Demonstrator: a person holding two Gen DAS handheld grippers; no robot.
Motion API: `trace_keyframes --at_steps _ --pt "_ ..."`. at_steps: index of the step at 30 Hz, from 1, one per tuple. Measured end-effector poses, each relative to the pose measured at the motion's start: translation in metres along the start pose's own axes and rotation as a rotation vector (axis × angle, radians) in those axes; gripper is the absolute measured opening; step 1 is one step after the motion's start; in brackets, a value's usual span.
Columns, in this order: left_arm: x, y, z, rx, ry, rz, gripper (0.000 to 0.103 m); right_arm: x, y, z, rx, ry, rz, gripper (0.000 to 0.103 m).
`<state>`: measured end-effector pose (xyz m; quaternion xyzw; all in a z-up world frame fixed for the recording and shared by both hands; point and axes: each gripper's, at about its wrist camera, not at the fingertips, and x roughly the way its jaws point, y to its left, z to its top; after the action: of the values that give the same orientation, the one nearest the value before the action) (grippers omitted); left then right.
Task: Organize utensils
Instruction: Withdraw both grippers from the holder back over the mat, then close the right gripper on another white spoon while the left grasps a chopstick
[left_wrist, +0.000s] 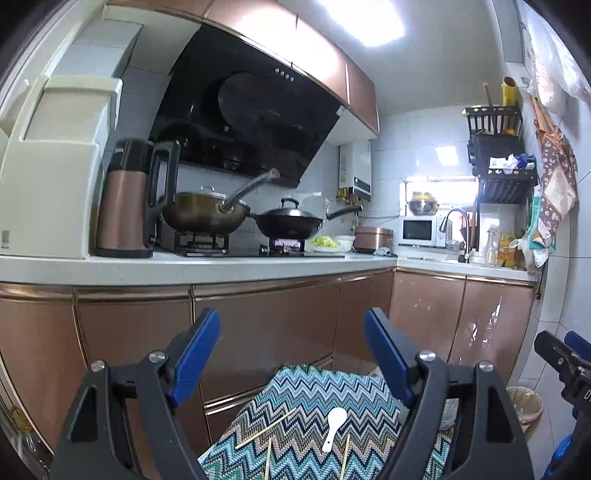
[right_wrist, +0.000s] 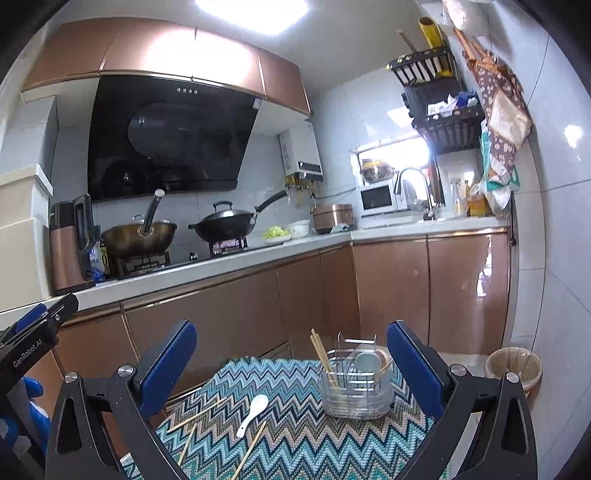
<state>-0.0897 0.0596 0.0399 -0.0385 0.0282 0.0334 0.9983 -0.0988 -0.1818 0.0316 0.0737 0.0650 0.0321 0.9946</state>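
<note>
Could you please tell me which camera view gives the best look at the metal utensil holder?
The right wrist view: the utensil holder stands whole on the zigzag cloth, with chopsticks inside. In the left wrist view it is almost entirely hidden behind the left gripper.

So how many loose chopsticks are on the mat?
3, all left of the holder: one far left, one below it, one right of the spoon. Others may be hidden.

In the lower middle of both views the space between my spread fingers is free above the zigzag cloth (right_wrist: 303, 435), where only the flat white spoon (right_wrist: 253, 412) and loose chopsticks (right_wrist: 195, 413) lie, while the wire utensil holder (right_wrist: 356, 387) stands up at lower right.
</note>
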Motion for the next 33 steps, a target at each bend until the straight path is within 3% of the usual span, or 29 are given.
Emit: trace_keyframes --at_steps 6,14,19,23,27,33 --pt "0.031 0.010 -0.016 0.009 0.114 -0.019 0.079 0.028 0.001 -0.016 -0.007 0.089 0.008 0.103" --pt "0.097 0.052 -0.055 -0.033 0.318 -0.064 0.079 0.093 0.011 -0.058 -0.043 0.282 0.037 0.102" --pt "0.145 0.077 -0.085 -0.076 0.458 -0.112 0.079 0.143 0.020 -0.091 -0.061 0.436 0.081 0.091" --pt "0.188 0.095 -0.101 -0.104 0.565 -0.161 0.079 0.183 0.032 -0.118 -0.100 0.558 0.141 0.070" --pt "0.236 0.091 -0.119 -0.055 0.690 -0.236 0.079 0.227 0.039 -0.140 -0.114 0.672 0.215 0.054" --pt "0.307 0.062 -0.165 0.053 0.882 -0.319 0.078 0.297 0.037 -0.167 -0.108 0.793 0.267 0.046"
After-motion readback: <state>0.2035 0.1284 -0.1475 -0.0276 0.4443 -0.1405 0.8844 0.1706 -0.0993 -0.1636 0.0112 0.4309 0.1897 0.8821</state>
